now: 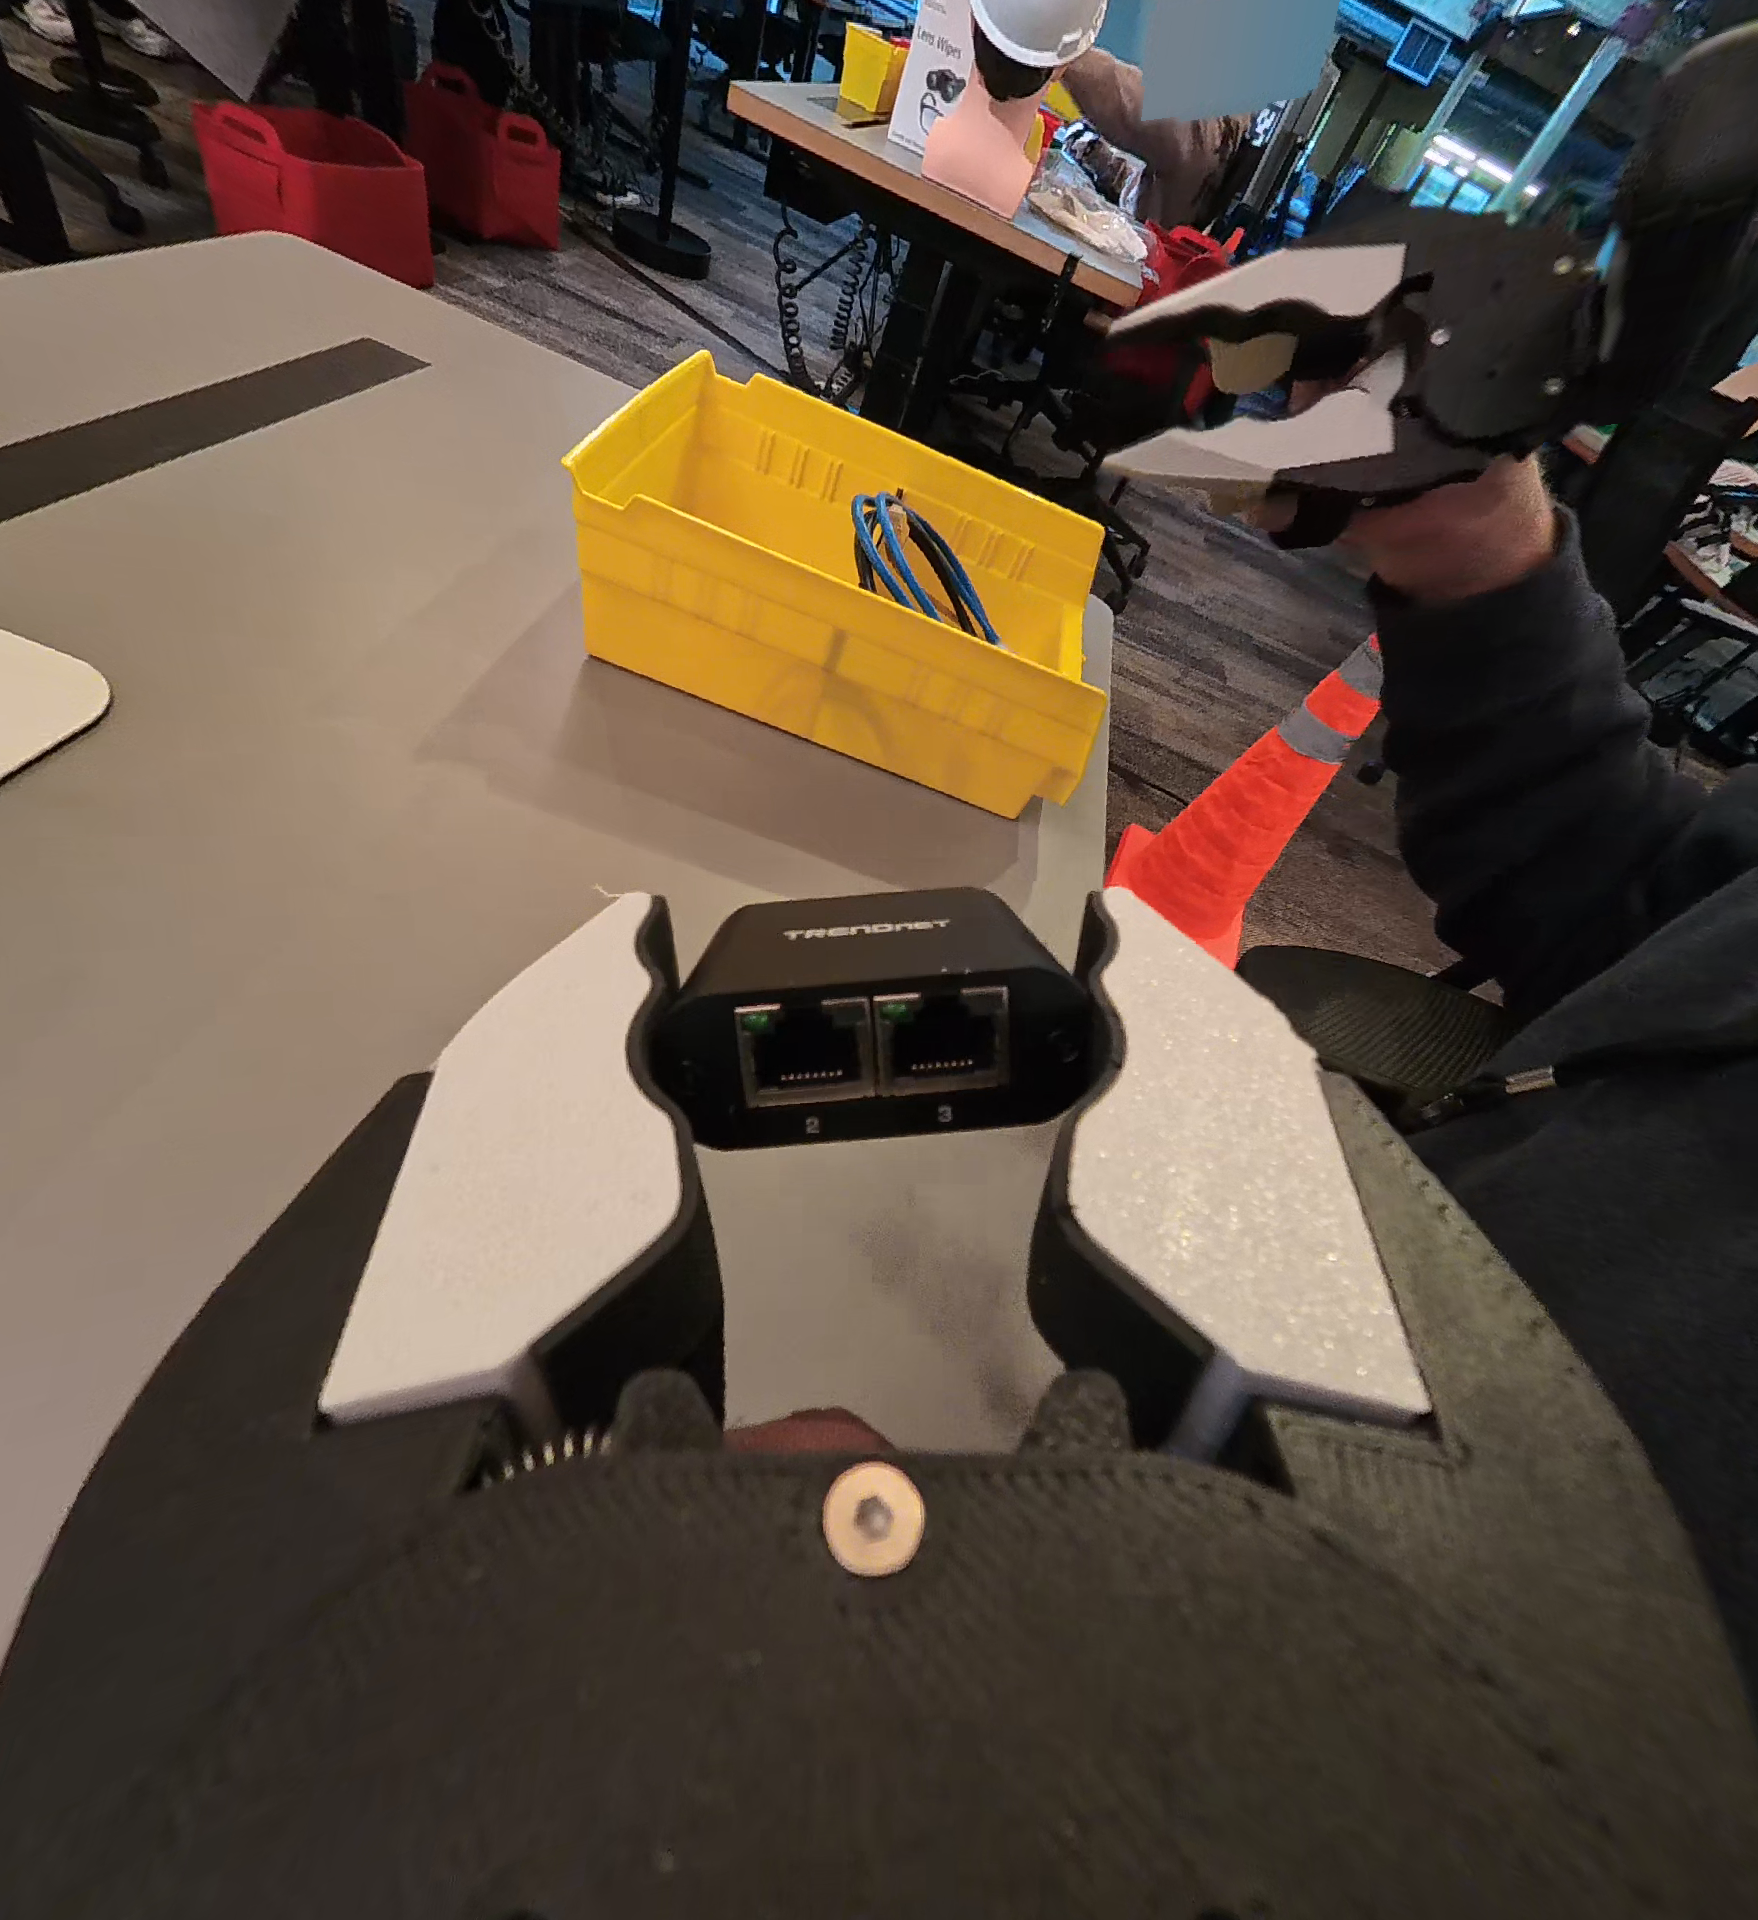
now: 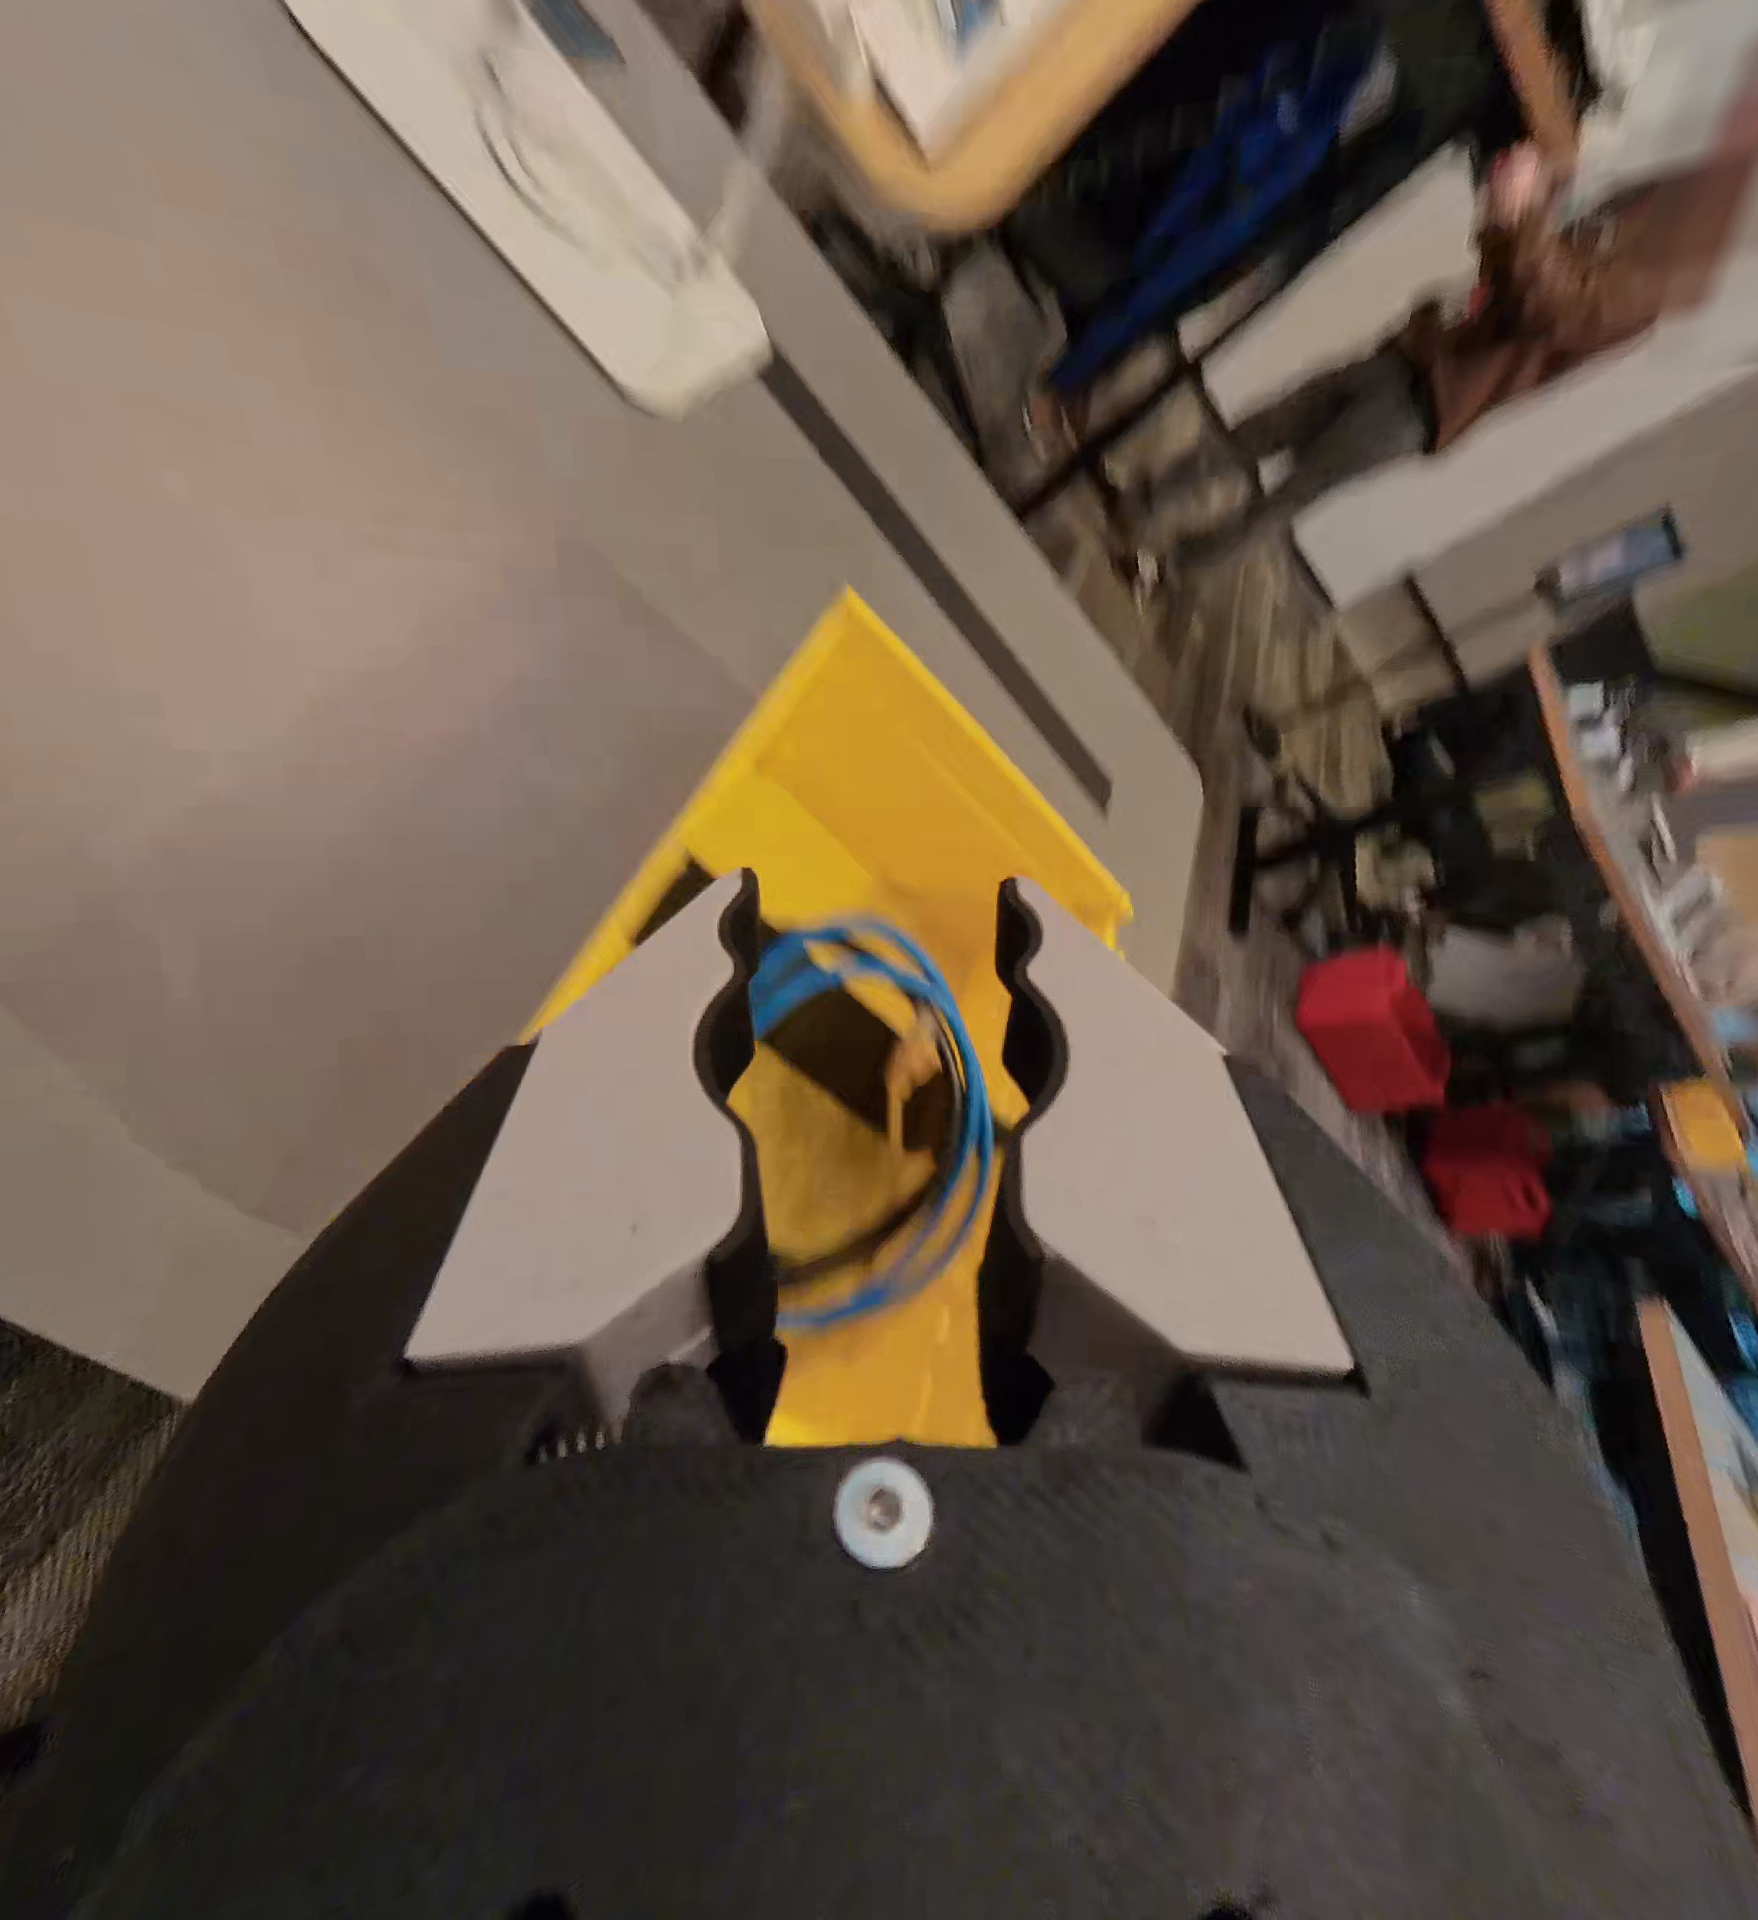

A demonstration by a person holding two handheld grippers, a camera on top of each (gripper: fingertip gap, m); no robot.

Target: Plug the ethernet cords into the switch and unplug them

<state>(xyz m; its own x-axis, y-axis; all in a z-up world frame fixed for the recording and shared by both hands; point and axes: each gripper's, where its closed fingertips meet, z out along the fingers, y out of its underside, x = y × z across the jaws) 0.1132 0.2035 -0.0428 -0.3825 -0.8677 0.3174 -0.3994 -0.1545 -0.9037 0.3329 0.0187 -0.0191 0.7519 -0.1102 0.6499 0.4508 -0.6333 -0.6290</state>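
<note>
left gripper [image 1: 875,1023]: jaws set narrow and clamped on the two short ends of the switch [image 1: 873,1013], a small black box with rounded ends. it is held level just above the grey table [image 1: 231,831], its two side-by-side ports facing the camera, both empty, a green light at the upper left corner of each.

yellow bin [image 1: 833,665]: open plastic tray on the table beyond the switch, near the table's far right edge. ethernet cords [image 1: 916,561]: a blue and black coil lying inside the bin against its right half.

orange cone [image 1: 1249,800]: on the floor right of the table.

right gripper [image 1: 1259,374]: raised in the air up and right of the bin, gripped by a gloved hand [image 1: 1415,520]. in its own blurred view the jaws stand part open with nothing between them, poised above the bin with the cords [image 2: 875,1122] showing through the gap, touching neither.
</note>
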